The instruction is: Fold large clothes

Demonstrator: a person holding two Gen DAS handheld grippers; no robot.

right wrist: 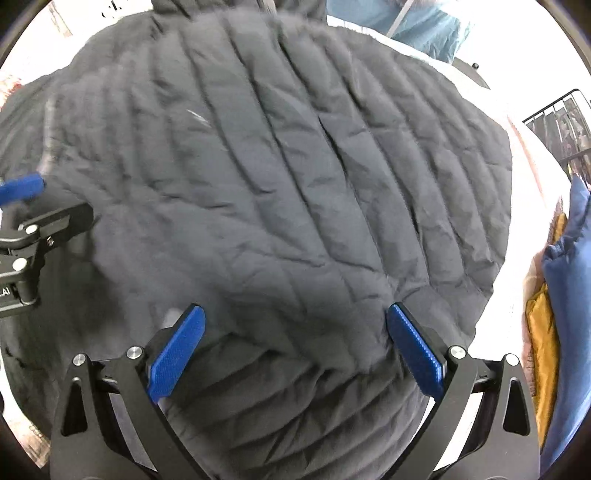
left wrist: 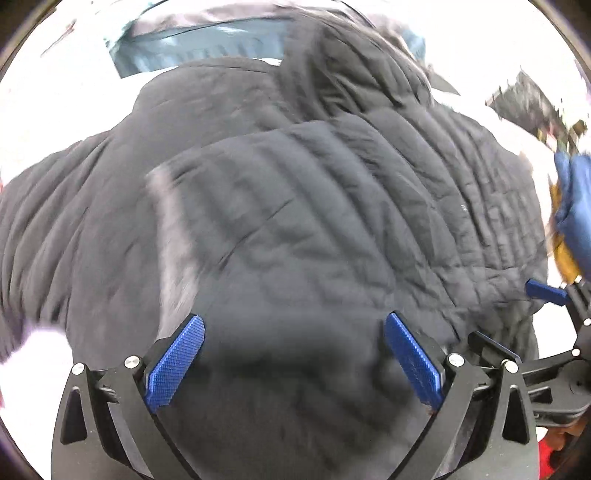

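Note:
A large black quilted jacket (left wrist: 295, 206) lies spread on a white surface and fills both views; it also shows in the right wrist view (right wrist: 280, 192). A sleeve or flap is folded across its middle in the left wrist view. My left gripper (left wrist: 293, 321) is open just above the jacket, holding nothing. My right gripper (right wrist: 294, 312) is open above the jacket's lower part, holding nothing. The right gripper shows at the right edge of the left wrist view (left wrist: 550, 314); the left gripper shows at the left edge of the right wrist view (right wrist: 29, 214).
The white surface (right wrist: 517, 147) shows around the jacket. Blue and mustard-yellow clothes (right wrist: 561, 295) lie at the right. A light blue fabric (right wrist: 417, 22) lies at the far side. A dark rack (right wrist: 561, 122) stands at the far right.

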